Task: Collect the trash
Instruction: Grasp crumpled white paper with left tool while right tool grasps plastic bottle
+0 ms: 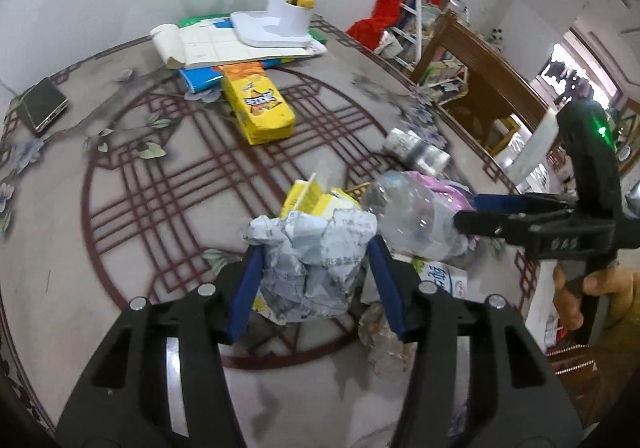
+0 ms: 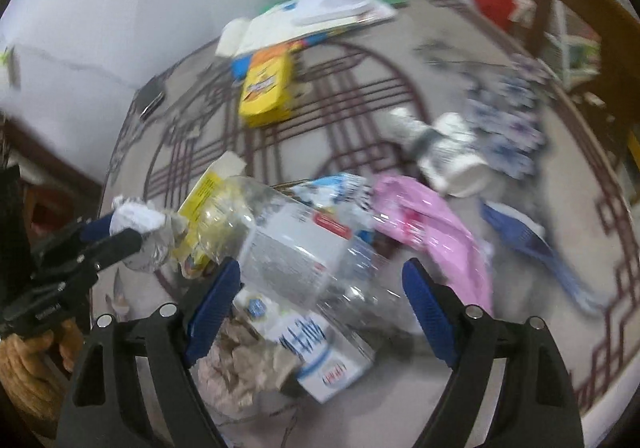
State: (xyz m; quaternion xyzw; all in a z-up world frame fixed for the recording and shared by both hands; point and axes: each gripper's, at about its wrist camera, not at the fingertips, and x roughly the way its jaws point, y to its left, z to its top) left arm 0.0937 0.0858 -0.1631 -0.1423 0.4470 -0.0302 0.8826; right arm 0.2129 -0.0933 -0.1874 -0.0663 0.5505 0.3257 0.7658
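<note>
We had the left tool [image 1: 316,268] clamped on a crumpled paper ball [image 1: 310,260], both blue pads pressed into its sides, and it looked held up off the desk [image 1: 120,188] rather than resting on it. The right tool [image 2: 322,300] was spread wide around a clear plastic bottle [image 2: 304,248], jaws not visibly touching it, so nothing gripped there as far as we could tell. The rest of the trash sat bunched right ahead of both tools: a small yellow carton [image 1: 308,200] just behind the paper ball, a pink wrapper [image 2: 432,228] past the bottle on the right tool's right side, a white carton [image 2: 320,352] and more crumpled paper [image 2: 240,364] under the bottle. Our worry was mostly the bottle: it's slick and squashy, so we figured closing on it off-center could squirt it out sideways into the pile. The paper ball could also slip if the wad compressed. And the two tools were close together, the right one's tips just off the left one's right side, so a careless swing could knock them together. Room-wise, the desk edge ran near the right tool's right side with a wooden chair [image 1: 480,80] beyond, so stuff pushed that way could drop off. Off to the left tool's left and far ahead it was much more open, up to the yellow box [image 1: 260,108] and the stack of books [image 1: 240,48].
</note>
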